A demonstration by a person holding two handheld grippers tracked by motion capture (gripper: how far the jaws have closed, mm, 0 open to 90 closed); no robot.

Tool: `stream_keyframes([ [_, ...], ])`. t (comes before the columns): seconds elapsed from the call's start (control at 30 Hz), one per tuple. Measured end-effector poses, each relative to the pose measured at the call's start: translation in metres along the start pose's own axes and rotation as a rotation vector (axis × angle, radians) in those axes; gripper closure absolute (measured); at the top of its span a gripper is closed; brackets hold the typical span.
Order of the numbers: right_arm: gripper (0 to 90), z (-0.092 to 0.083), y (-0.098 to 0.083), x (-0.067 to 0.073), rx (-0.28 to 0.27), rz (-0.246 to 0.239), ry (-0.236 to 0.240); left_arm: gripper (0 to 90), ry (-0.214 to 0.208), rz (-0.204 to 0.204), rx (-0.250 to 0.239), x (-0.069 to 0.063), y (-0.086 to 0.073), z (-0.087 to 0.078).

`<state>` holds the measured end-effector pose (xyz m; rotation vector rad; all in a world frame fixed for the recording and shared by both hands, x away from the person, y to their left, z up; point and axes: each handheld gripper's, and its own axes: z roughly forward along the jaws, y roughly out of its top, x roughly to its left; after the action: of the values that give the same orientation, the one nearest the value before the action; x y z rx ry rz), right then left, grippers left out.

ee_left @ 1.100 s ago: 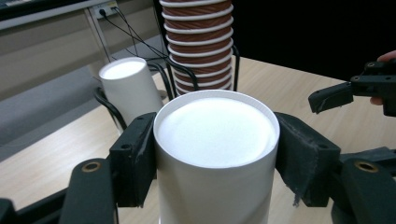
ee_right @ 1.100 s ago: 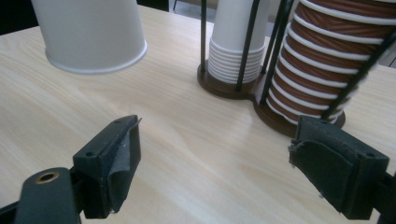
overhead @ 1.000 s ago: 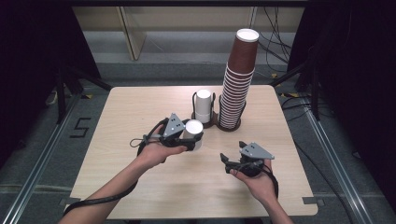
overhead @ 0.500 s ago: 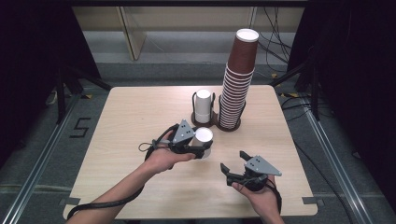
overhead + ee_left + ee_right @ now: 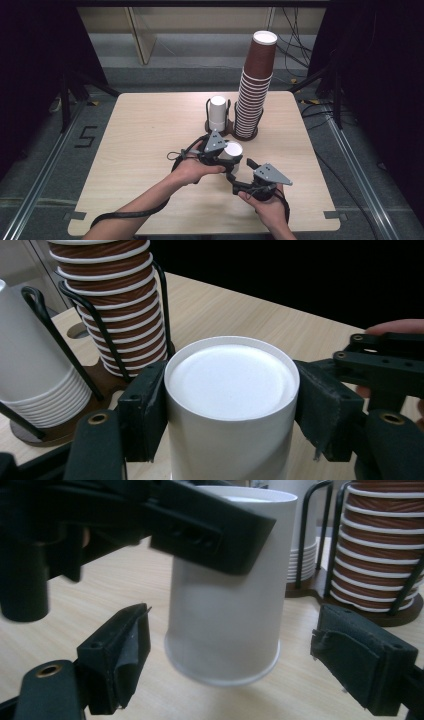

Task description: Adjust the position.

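**White cup held upside down between two grippers**

The left gripper (image 5: pixel 227 156) has its jaws clamped on a white paper cup (image 5: pixel 233 151), one pad on each side of the cup's wall. The cup is upside down: its flat base faces up in the left gripper view (image 5: pixel 231 380), and its rolled rim points down in the right gripper view (image 5: pixel 225 610), hanging clear above the tabletop (image 5: pixel 150 130). In the high view the cup sits over the middle of the tabletop, toward the near edge, in front of the two cup stands.

The right gripper (image 5: pixel 240 172) is just beside the cup, on the near right side. Its jaws stand apart with the lower part of the cup between them; neither pad touches the wall, and light wood shows in the gaps on both sides.

Behind the held cup, a short stack of white cups (image 5: pixel 217 114) stands upside down in a black wire holder (image 5: pixel 207 107) on a dark round base. Just to its right a tall stack of brown cups (image 5: pixel 255 85) with white rims rises in a second wire holder, touching neither gripper. Cables trail from both grippers toward the near edge of the tabletop.
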<state>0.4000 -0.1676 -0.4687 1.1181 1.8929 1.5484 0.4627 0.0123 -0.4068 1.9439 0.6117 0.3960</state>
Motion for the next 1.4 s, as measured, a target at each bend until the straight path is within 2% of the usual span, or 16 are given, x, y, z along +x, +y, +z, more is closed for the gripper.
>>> stream_keyframes([
  [0.2, 16.4, 0.009, 0.004, -0.001, 0.012, -0.018, -0.015, 33.9, -0.014, -0.006, 0.005, -0.004, 0.0, 0.003],
  [0.3, 17.5, 0.014, 0.004, 0.001, 0.022, 0.005, -0.018, 33.9, -0.019, -0.002, -0.001, -0.006, 0.0, 0.005],
  [0.37, 18.2, 0.016, 0.004, 0.0, 0.014, -0.009, -0.003, 33.9, -0.021, -0.005, 0.006, -0.006, 0.001, 0.004],
  [0.4, 19.5, 0.017, 0.005, 0.0, 0.014, -0.005, -0.015, 33.9, -0.027, 0.003, 0.007, -0.007, 0.002, 0.005],
  [0.43, 19.9, 0.017, 0.005, -0.001, 0.016, -0.023, -0.032, 33.8, -0.028, 0.007, 0.009, -0.008, 0.002, 0.005],
  [0.57, 21.8, 0.018, 0.005, -0.002, 0.004, 0.001, -0.019, 33.9, -0.031, 0.003, 0.004, -0.01, 0.001, 0.006],
  [0.67, 24.4, 0.016, 0.005, -0.003, 0.011, -0.019, -0.045, 33.9, -0.029, -0.003, -0.005, -0.01, 0.0, 0.007],
  [0.8, 25.1, 0.017, 0.004, -0.003, 0.0, -0.03, -0.043, 33.8, -0.029, 0.004, 0.007, -0.011, 0.0, 0.008],
  [0.83, 25.4, 0.017, 0.004, -0.001, 0.009, 0.006, -0.032, 33.7, -0.03, 0.006, 0.01, -0.011, 0.0, 0.008],
  [1.03, 28.6, 0.015, 0.004, -0.003, 0.005, 0.004, -0.065, 32.3, -0.042, -0.008, -0.002, -0.009, 0.0, 0.009],
  [1.1, 28.8, 0.015, 0.005, -0.003, 0.004, 0.016, -0.049, 31.0, -0.045, -0.024, -0.033, -0.007, 0.0, 0.008],
  [1.2, 29.4, 0.015, 0.006, -0.005, 0.006, 0.049, -0.044, 22.0, -0.045, -0.015, -0.079, -0.006, 0.003, 0.002],
  [1.23, 29.5, 0.016, 0.005, -0.007, 0.01, 0.078, -0.034, 17.7, -0.044, -0.017, -0.094, -0.006, 0.004, -0.002],
  [1.3, 29.5, 0.017, 0.004, -0.009, -0.001, 0.073, -0.034, 16.7, -0.042, -0.005, -0.106, -0.005, 0.005, -0.006],
  [1.33, 29.5, 0.017, 0.004, -0.011, 0.008, 0.123, -0.034, 15.1, -0.033, 0.001, -0.123, -0.003, 0.003, -0.014],
  [1.4, 29.5, 0.017, 0.004, -0.013, 0.008, 0.15, -0.036, 14.7, -0.026, 0.013, -0.133, -0.001, 0.0, -0.021],
])
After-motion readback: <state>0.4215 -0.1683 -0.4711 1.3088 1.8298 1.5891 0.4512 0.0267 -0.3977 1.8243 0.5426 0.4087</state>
